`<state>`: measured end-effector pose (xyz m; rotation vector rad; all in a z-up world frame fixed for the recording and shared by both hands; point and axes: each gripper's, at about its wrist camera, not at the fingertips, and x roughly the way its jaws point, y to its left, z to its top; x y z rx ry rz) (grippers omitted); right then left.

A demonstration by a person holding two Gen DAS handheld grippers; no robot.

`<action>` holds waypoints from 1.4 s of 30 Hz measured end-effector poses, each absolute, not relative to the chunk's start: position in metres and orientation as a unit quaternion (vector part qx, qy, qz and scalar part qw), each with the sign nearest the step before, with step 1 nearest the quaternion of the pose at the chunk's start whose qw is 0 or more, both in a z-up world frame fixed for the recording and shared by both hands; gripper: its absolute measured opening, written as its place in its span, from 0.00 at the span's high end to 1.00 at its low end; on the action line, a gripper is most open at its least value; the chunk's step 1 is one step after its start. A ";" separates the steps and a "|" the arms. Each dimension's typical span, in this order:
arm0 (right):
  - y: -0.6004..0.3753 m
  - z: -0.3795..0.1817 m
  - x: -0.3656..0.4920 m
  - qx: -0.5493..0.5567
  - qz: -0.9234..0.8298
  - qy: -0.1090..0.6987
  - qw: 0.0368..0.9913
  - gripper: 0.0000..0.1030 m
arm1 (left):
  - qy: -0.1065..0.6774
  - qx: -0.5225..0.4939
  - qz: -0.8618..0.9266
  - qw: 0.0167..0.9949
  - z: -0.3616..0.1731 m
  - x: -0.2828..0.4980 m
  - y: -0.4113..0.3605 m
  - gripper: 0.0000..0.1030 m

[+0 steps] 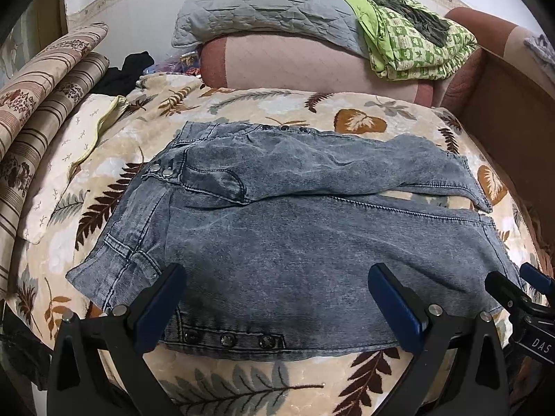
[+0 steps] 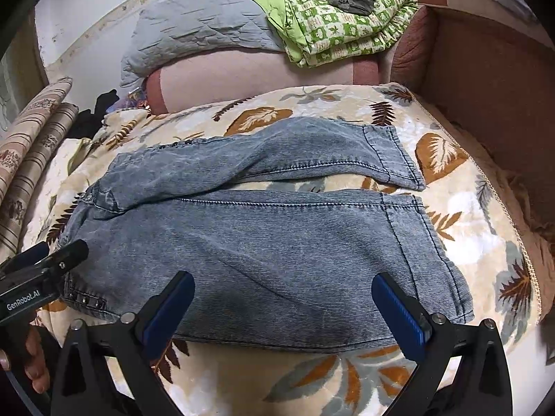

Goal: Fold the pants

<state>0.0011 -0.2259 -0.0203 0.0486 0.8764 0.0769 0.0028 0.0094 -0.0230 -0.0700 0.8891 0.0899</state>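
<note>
Grey-blue denim pants (image 1: 295, 228) lie spread flat on a leaf-patterned blanket (image 1: 242, 381), waistband to the left, both legs running right with a gap between them. They also show in the right wrist view (image 2: 263, 242). My left gripper (image 1: 277, 277) is open and empty, hovering over the near leg close to the waist. My right gripper (image 2: 282, 287) is open and empty over the near leg toward the hem. Each gripper shows at the edge of the other's view, the right gripper (image 1: 520, 287) and the left gripper (image 2: 59, 253).
A grey quilted pillow (image 1: 263, 10) and a folded green patterned cloth (image 1: 416, 41) lie on a pink bolster (image 1: 295, 62) at the back. Striped rolled fabric (image 1: 41, 104) and a cream pillow (image 1: 69, 159) sit left. A brown sofa arm (image 2: 485, 86) stands right.
</note>
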 end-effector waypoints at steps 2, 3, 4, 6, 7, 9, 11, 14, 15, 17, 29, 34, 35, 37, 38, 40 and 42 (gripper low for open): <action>-0.226 -0.021 0.002 0.025 0.038 0.425 0.904 0.00 | 0.428 -0.033 0.046 0.902 -0.023 0.002 0.010 0.00; -0.226 -0.021 0.002 0.025 0.039 0.426 0.904 0.00 | 0.428 -0.033 0.046 0.902 -0.023 0.002 0.011 0.00; -0.225 -0.022 0.002 0.025 0.039 0.426 0.903 0.00 | 0.428 -0.034 0.047 0.902 -0.023 0.002 0.011 0.00; -0.223 -0.022 0.001 0.023 0.040 0.426 0.903 0.00 | 0.429 -0.036 0.048 0.901 -0.023 0.002 0.012 0.00; -0.223 -0.022 0.001 0.023 0.041 0.426 0.904 0.00 | 0.429 -0.037 0.047 0.901 -0.023 0.003 0.013 0.00; -0.222 -0.021 0.001 0.023 0.041 0.425 0.904 0.00 | 0.429 -0.036 0.048 0.901 -0.023 0.002 0.013 0.00; -0.223 -0.021 0.001 0.024 0.040 0.426 0.904 0.00 | 0.429 -0.036 0.047 0.901 -0.023 0.002 0.014 0.00; -0.224 -0.023 0.000 0.034 0.043 0.431 0.901 0.00 | 0.431 -0.042 0.046 0.900 -0.024 0.002 0.019 0.00; -0.226 -0.024 0.000 0.042 0.046 0.435 0.898 0.00 | 0.434 -0.047 0.045 0.899 -0.025 0.001 0.023 0.00; -0.235 -0.032 -0.001 0.074 0.059 0.451 0.887 0.00 | 0.441 -0.078 0.049 0.893 -0.029 0.000 0.045 0.00; -0.388 -0.084 -0.020 0.371 -0.015 0.487 0.791 0.01 | 0.473 -0.269 0.219 0.810 -0.083 -0.018 0.205 0.00; -0.422 -0.104 -0.011 0.453 -0.037 0.483 0.748 0.01 | 0.491 -0.273 0.216 0.799 -0.099 -0.012 0.207 0.00; -0.424 -0.104 -0.011 0.458 -0.035 0.481 0.747 0.03 | 0.486 -0.274 0.215 0.802 -0.098 -0.012 0.207 0.01; -0.424 -0.095 -0.010 0.439 -0.032 0.471 0.765 0.33 | 0.470 -0.282 0.216 0.808 -0.094 -0.015 0.210 0.24; -0.424 -0.092 -0.005 0.426 -0.034 0.473 0.771 0.53 | 0.470 -0.284 0.215 0.808 -0.094 -0.016 0.212 0.28; -0.426 -0.099 0.002 0.421 -0.036 0.488 0.764 0.56 | 0.471 -0.285 0.222 0.805 -0.093 -0.015 0.217 0.45; -0.428 -0.102 0.007 0.414 -0.038 0.490 0.766 0.57 | 0.474 -0.283 0.235 0.800 -0.093 -0.015 0.223 0.59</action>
